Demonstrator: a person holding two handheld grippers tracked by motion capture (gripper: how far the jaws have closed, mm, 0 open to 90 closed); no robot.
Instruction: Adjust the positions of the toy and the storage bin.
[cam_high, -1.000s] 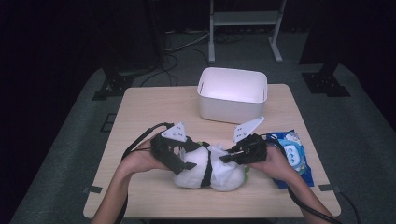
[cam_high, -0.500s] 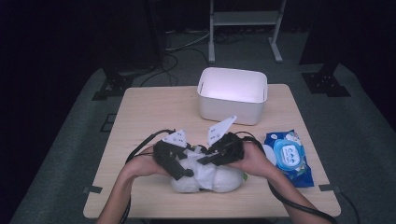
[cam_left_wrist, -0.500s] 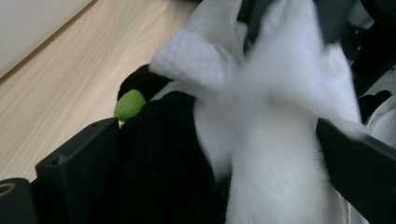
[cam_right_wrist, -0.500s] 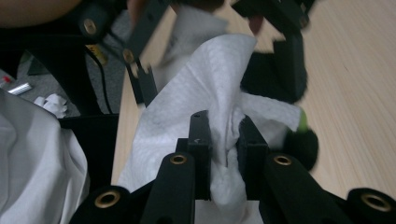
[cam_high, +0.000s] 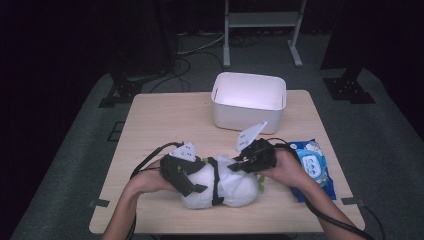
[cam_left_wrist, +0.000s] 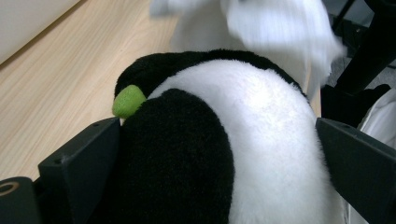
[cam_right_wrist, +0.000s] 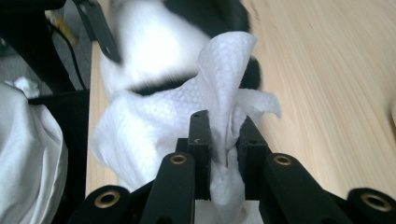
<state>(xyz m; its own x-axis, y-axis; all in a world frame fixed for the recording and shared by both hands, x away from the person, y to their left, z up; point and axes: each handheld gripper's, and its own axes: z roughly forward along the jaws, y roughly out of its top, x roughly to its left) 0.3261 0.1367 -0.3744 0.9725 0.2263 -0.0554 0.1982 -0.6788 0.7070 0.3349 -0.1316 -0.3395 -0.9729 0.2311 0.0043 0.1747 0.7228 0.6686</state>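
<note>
A black-and-white plush toy (cam_high: 226, 189) with a green patch (cam_left_wrist: 128, 100) lies on the wooden table (cam_high: 165, 125) near its front edge. My left gripper (cam_high: 205, 187) comes at the toy from the left. Its jaws have just been opening and now stand wide, one on each side of the plush toy (cam_left_wrist: 261, 140), touching the fur on both flanks. My right gripper (cam_high: 234, 167) is shut on a crumpled white wipe (cam_right_wrist: 187, 116). It holds the wipe (cam_high: 227, 164) against the top right of the toy. In the right gripper view the toy behind the wipe is blurred.
A white plastic bin (cam_high: 248, 100) stands at the back middle of the table. A blue pack of wipes (cam_high: 312, 167) lies flat to the right of my right hand. Cables trail from both grippers toward the front edge.
My right gripper moved left with the wipe, from beside the blue pack onto the toy. My left gripper sank lower over the toy's left side.
</note>
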